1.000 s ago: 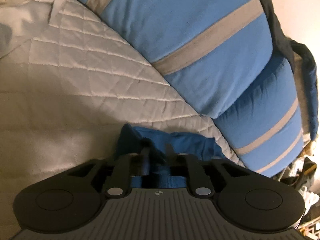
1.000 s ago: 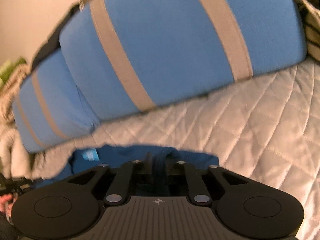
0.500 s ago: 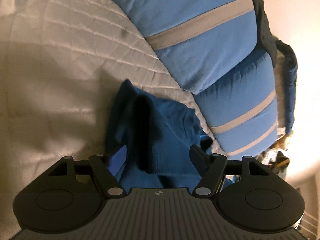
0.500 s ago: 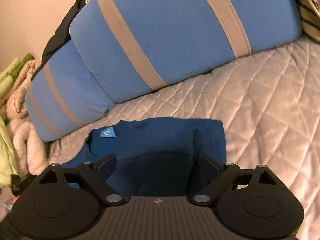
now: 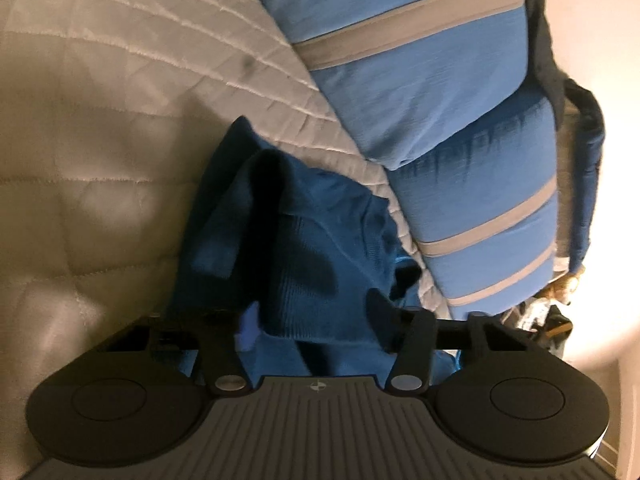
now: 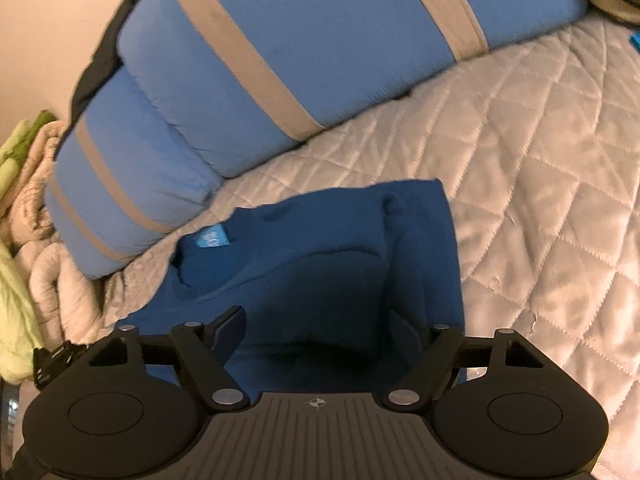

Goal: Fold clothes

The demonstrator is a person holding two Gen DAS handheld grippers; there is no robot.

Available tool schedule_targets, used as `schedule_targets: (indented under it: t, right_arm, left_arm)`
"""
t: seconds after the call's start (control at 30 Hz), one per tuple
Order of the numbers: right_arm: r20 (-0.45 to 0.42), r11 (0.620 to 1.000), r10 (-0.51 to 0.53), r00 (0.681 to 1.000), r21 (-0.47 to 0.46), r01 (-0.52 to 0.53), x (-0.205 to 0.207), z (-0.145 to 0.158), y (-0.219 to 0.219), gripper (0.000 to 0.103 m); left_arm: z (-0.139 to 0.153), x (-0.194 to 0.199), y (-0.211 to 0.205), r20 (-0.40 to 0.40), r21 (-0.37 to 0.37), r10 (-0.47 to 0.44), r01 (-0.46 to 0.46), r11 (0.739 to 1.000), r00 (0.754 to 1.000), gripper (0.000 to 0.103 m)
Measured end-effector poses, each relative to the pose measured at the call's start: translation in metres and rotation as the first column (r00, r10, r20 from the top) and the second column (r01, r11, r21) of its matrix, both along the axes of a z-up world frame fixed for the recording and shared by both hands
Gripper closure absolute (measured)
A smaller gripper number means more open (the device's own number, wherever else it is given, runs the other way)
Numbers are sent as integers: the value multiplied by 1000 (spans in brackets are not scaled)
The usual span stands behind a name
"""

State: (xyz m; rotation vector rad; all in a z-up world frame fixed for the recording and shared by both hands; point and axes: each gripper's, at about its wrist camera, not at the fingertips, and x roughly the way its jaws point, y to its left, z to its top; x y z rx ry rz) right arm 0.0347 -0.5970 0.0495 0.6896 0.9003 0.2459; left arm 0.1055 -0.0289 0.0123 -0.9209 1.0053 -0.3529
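Observation:
A dark blue garment [image 5: 320,232] lies bunched on the quilted bed cover [image 5: 100,160], just in front of the striped pillows. My left gripper [image 5: 314,316] hovers at its near edge; its jaws are closing with a raised fold of the cloth between them, and the pads still stand apart. In the right wrist view the same garment [image 6: 340,240] is flatter, with a light blue neck label [image 6: 212,237] showing. My right gripper [image 6: 318,326] sits over its near part, jaws wide and narrowing a little, with cloth under them but nothing pinched.
Two blue pillows with grey stripes [image 6: 320,40] lean along the far side of the bed. A beige blanket [image 6: 44,200] and green cloth [image 6: 16,280] pile up at the left. A dark garment [image 5: 584,152] hangs behind the pillows [image 5: 420,60]. Bare quilt [image 6: 540,160] spreads to the right.
A second ago both grippers were shut on the garment's edge. Both then opened wide and drew back, leaving the cloth on the quilt. The left fingers have come slightly closer together since.

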Motion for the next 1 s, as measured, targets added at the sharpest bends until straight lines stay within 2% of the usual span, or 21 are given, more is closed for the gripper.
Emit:
schedule_targets:
  t: [0.03, 0.07, 0.1, 0.13, 0.17, 0.27, 0.5, 0.53, 0.57, 0.6, 0.63, 0.67, 0.7, 0.73, 0.8, 0.87, 0.93, 1.0]
  right_arm:
    - [-11, 1000, -10, 1000, 6, 10, 2, -4, 0, 32]
    - [-21, 1000, -15, 1000, 8, 15, 4, -6, 0, 47]
    - [-29, 1000, -13, 1000, 0, 13, 6, -7, 1, 56]
    - [-27, 1000, -10, 1000, -10, 10, 8, -5, 1, 74]
    - [-22, 1000, -7, 1000, -18, 6, 10, -3, 0, 81]
    - [5, 1000, -7, 1000, 9, 7, 18, 5, -4, 88]
    - [114, 988, -104, 988, 130, 89, 68, 18, -12, 88]
    - [127, 984, -127, 984, 138, 110, 75, 17, -11, 86]
    - [143, 982, -148, 979, 137, 129, 80, 16, -10, 78]
    - [161, 980, -167, 973, 134, 146, 84, 16, -8, 68]
    - [181, 980, -179, 967, 119, 159, 85, 16, -7, 41]
    - [200, 981, -187, 962, 98, 170, 86, 18, -6, 20]
    - [213, 983, -184, 960, 67, 173, 85, 20, -4, 14]
    - [221, 984, -176, 959, 31, 173, 83, 22, -2, 8]
    - [236, 984, -158, 959, -41, 173, 80, 26, 3, 3]
    - [249, 976, -147, 957, -119, 181, 73, 32, 6, 0]
    - [276, 957, -128, 953, -216, 191, 63, 40, 13, 0]
    - [318, 923, -90, 944, -329, 199, 51, 49, 24, 0]
  left_arm:
    - [-1, 1, -1, -8, 3, -3, 3, 1000, 1000, 86]
    - [0, 1, -2, -11, 2, -6, 6, 1000, 1000, 92]
    - [2, 1, -2, -1, 2, -7, 7, 1000, 1000, 93]
    - [5, 1, -1, 20, -1, -6, 6, 1000, 1000, 93]
    - [9, 1, 1, 42, -8, -1, 1, 1000, 999, 94]
    - [18, 9, 8, 78, -46, 43, -39, 998, 996, 94]
    - [25, 50, 11, 118, -64, 187, -180, 982, 975, 92]
    - [22, 55, 12, 118, -66, 217, -211, 975, 969, 92]
    - [20, 58, 12, 119, -62, 242, -236, 970, 963, 86]
    - [19, 60, 12, 120, -55, 263, -258, 965, 957, 68]
    - [20, 60, 13, 125, -44, 279, -275, 960, 952, 58]
    - [21, 59, 13, 131, -28, 288, -287, 958, 949, 41]
    - [23, 57, 14, 141, -2, 289, -291, 957, 947, 33]
    - [25, 55, 13, 152, 30, 285, -292, 956, 946, 32]
    - [31, 52, 10, 170, 112, 259, -280, 953, 951, 32]
    - [38, 46, 3, 191, 233, 212, -254, 939, 958, 32]
    - [47, 35, -8, 235, 365, 146, -226, 903, 961, 32]
    - [56, 23, -21, 274, 492, 69, -202, 847, 959, 32]
